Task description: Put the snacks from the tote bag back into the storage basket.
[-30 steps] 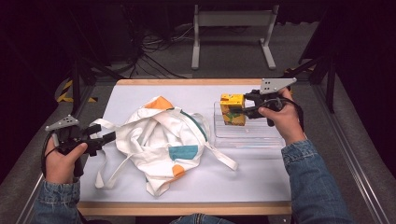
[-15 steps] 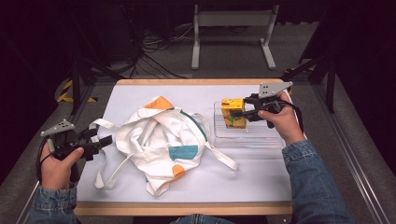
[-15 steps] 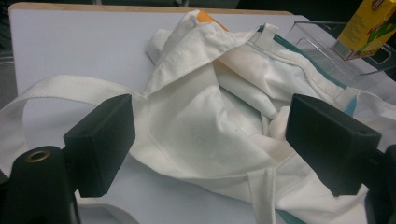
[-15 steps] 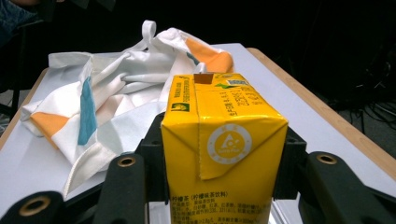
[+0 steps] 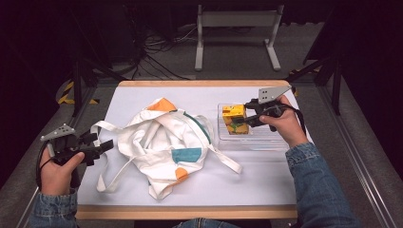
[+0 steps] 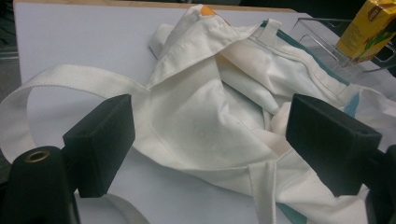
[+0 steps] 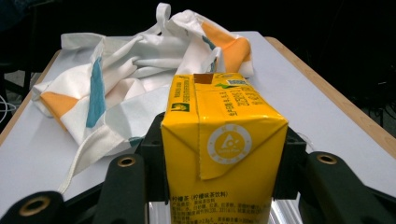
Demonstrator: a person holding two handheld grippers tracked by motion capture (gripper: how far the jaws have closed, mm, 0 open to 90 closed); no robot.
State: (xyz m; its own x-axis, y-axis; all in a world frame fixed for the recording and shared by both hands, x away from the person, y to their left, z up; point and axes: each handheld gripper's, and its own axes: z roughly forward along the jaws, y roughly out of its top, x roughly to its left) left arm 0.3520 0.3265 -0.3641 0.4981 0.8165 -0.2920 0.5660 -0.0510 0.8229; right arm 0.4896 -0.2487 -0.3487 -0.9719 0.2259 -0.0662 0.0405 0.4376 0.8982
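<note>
Currently: right gripper point(image 5: 237, 118) pinches yellow drink carton point(image 7: 223, 140) over clear tray point(image 5: 252, 142); left gripper point(image 6: 210, 144) spread beside crumpled tote bag point(image 5: 164, 142). Bagging seemingly pending; bag unopened.

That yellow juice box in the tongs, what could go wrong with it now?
1. The right tongs squeeze the yellow cardboard juice box on its sides; too hard a squeeze might dent it.
2. It hangs over the clear plastic tray; coming out, it could catch the rim.
3. The crumpled white cloth bag lies flat, with the open left tongs not yet gripping it, so the box may have no opening to go into.
</note>
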